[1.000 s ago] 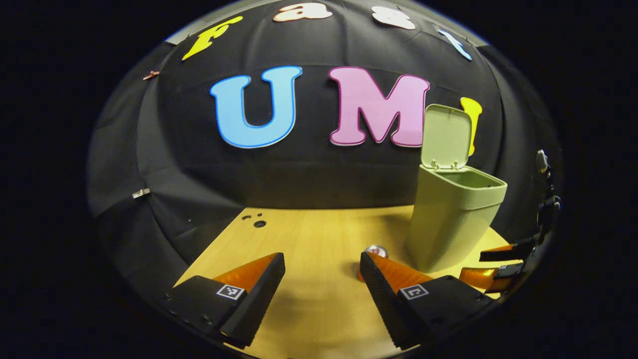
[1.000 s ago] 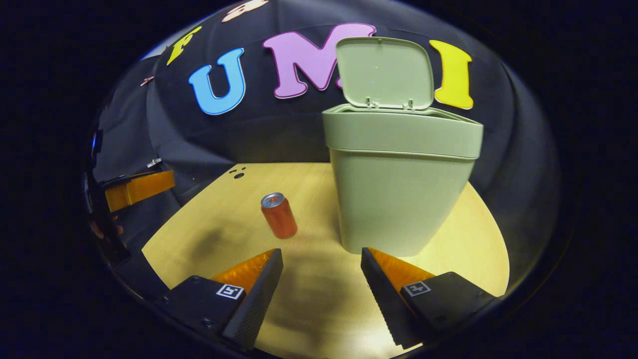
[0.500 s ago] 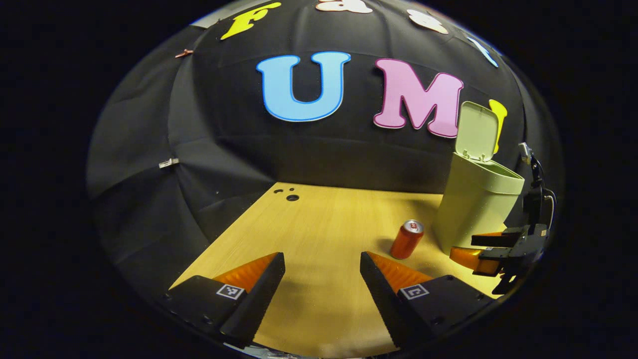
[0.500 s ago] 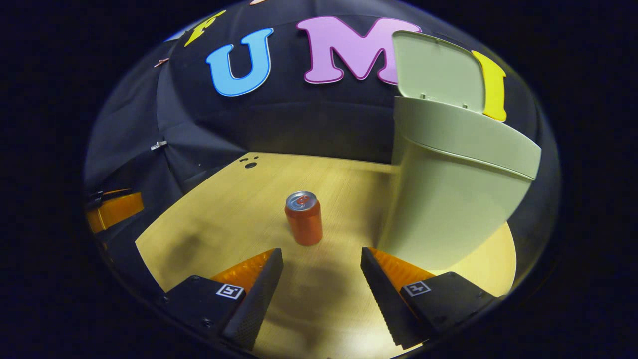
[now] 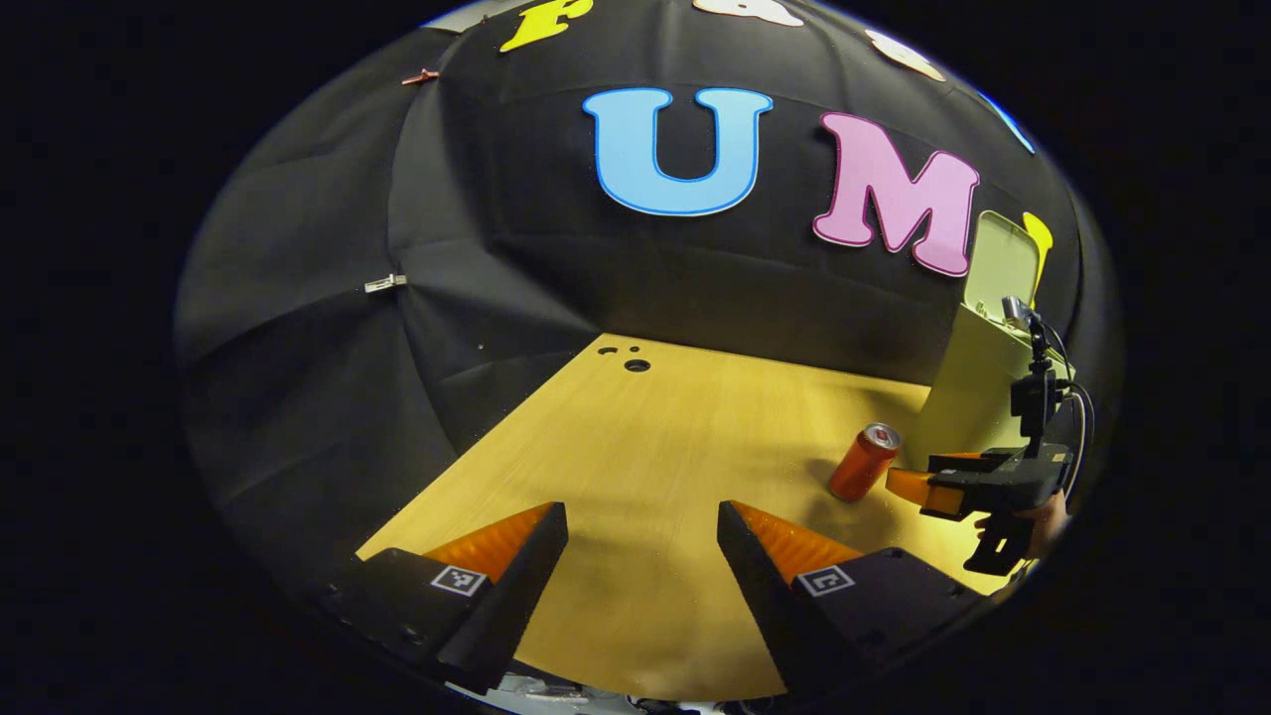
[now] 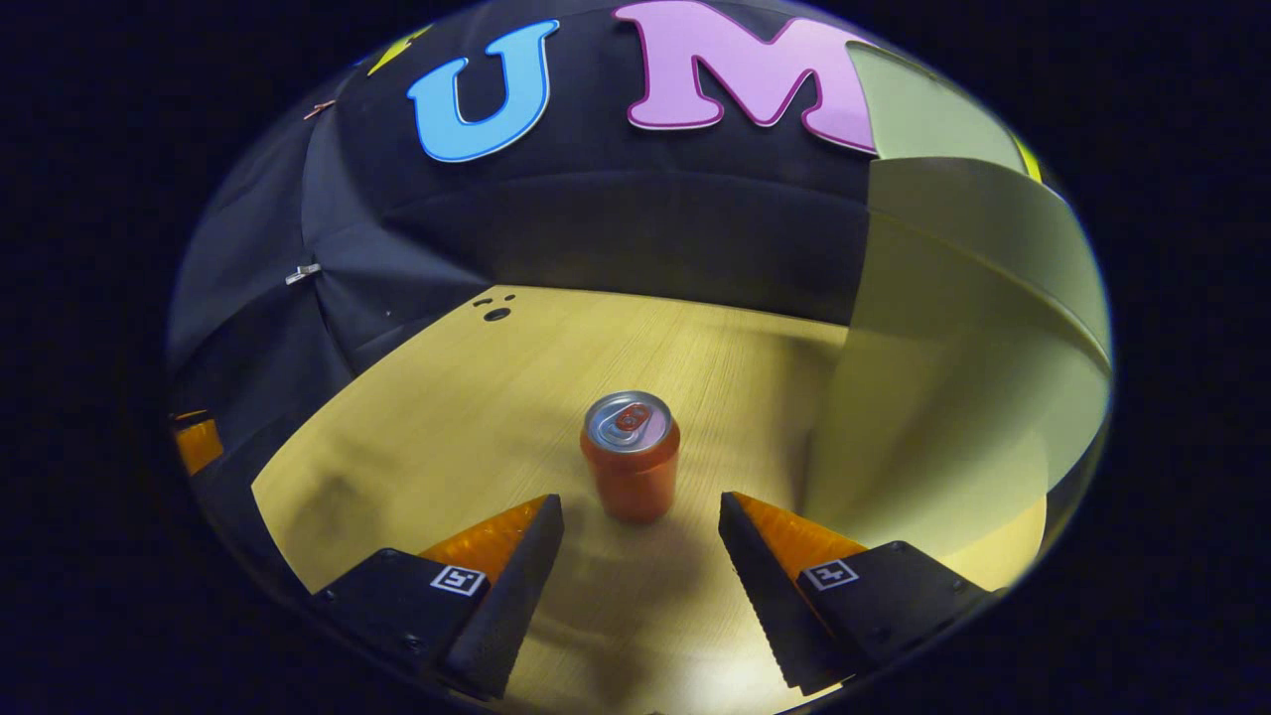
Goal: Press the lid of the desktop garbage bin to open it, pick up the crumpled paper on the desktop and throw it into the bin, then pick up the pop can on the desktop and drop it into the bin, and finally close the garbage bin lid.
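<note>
Can (image 6: 631, 457) upright just ahead of right gripper (image 6: 640, 516), jaws released; left gripper (image 5: 640, 521) jaws also released

A light wooden tabletop (image 5: 655, 467) ran back to the black cloth wall (image 5: 477, 258), and near its far corner sat one larger round hole (image 5: 636, 365) with two smaller holes just beside it. A small metal clip (image 5: 384, 284) was fixed on a fold of the cloth at the left, and a reddish clip (image 5: 420, 75) sat higher up on it.
</note>
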The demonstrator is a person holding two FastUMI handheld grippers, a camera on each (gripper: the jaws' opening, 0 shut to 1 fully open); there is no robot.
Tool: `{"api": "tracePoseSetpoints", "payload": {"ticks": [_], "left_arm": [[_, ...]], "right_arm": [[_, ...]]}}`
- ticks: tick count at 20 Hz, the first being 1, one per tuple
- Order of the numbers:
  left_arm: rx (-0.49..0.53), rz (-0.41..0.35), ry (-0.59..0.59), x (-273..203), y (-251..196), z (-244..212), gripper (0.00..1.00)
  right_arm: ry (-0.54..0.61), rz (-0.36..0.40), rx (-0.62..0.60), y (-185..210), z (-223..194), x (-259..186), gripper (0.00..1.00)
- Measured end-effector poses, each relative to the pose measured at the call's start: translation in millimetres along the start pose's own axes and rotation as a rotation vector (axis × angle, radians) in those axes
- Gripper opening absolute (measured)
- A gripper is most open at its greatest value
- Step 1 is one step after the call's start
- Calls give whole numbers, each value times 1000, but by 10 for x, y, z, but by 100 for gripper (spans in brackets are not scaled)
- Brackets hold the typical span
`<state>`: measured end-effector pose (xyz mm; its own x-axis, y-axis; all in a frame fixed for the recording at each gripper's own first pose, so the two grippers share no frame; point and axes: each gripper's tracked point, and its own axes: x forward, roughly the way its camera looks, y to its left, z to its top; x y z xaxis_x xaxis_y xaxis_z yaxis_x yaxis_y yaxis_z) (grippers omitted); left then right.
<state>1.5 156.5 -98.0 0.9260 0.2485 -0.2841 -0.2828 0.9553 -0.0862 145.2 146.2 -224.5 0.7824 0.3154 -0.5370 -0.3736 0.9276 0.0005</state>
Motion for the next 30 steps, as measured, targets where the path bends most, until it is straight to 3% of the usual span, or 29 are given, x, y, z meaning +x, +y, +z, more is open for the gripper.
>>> {"api": "tracePoseSetpoints", "payload": {"ticks": [9,17,22,24,30], "left_arm": [[24,59,14,-91,173,-50,97],[41,72,19,-183,133,-65,98],[54,63,22,-221,50,-81,98],[60,54,19,-225,-3,-72,98],[57,17,-6,-246,-141,-2,98]], "right_arm": [[36,-7,-24,107,-19,498,99],[40,-50,-4,-1,17,774,99],[37,-28,6,37,71,832,99],[42,-6,1,84,81,796,82],[3,26,-58,176,292,545,83]]}}
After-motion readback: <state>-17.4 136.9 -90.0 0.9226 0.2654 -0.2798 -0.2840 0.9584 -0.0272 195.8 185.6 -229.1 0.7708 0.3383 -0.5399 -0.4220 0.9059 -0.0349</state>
